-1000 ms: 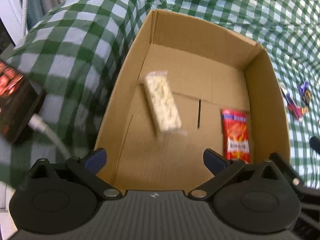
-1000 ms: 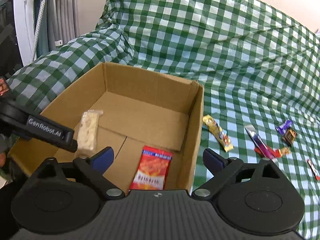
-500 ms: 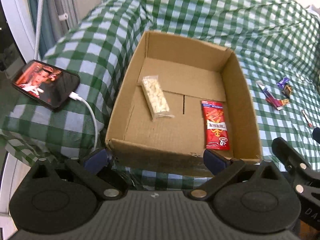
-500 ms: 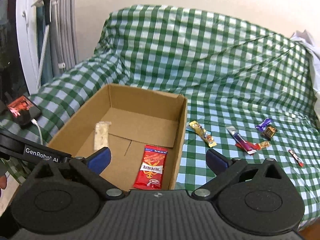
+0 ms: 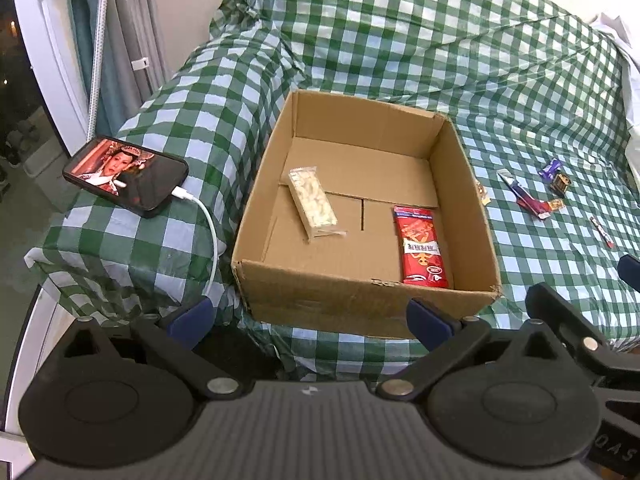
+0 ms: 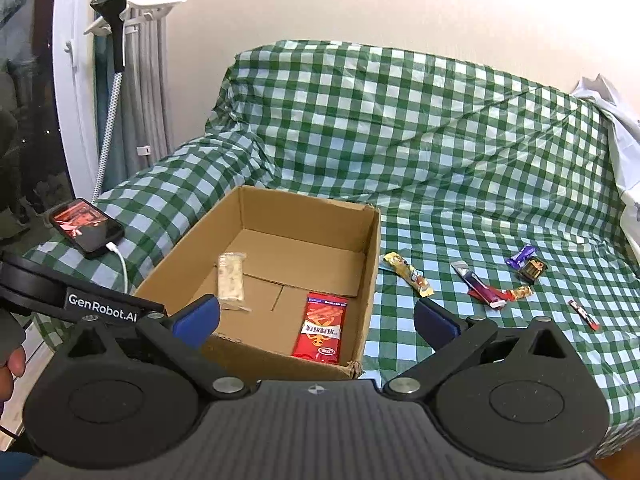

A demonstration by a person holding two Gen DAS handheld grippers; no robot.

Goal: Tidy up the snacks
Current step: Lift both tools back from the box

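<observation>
Left wrist view:
Left gripper: fingers spread wide, nothing between them, held near the front wall of the box.
Cardboard box: open on top, resting on the green checked cover.
Clear nut bar: flat on the box floor, left half, angled toward the far left corner.
Red snack packet: flat on the box floor, right side, close to the right wall and the near wall.
Loose snacks outside: a purple-and-red stick lies on the cover right of the box; a small purple wrapper and a dark candy lie just beyond it; a thin red stick lies farther right.
Phone: screen lit, on the cover left of the box, with a white cable plugged into its near end.
Right gripper: only part of its black frame shows at the right edge.

Right wrist view:
Right gripper: fingers wide apart and empty, near the box's front right corner.
Box contents: clear nut bar on the left of the floor, red snack packet near the right wall.
Yellow snack bar: on the cover, just beside the box's right wall.
Other snacks: the purple-and-red stick, an orange candy, the purple wrapper, the dark candy and the thin red stick lie spread out farther right, well apart from the box.
Left gripper: its black arm crosses the left edge, with a person's fingertip below it.
Phone: far left, on the cover's arm.
</observation>
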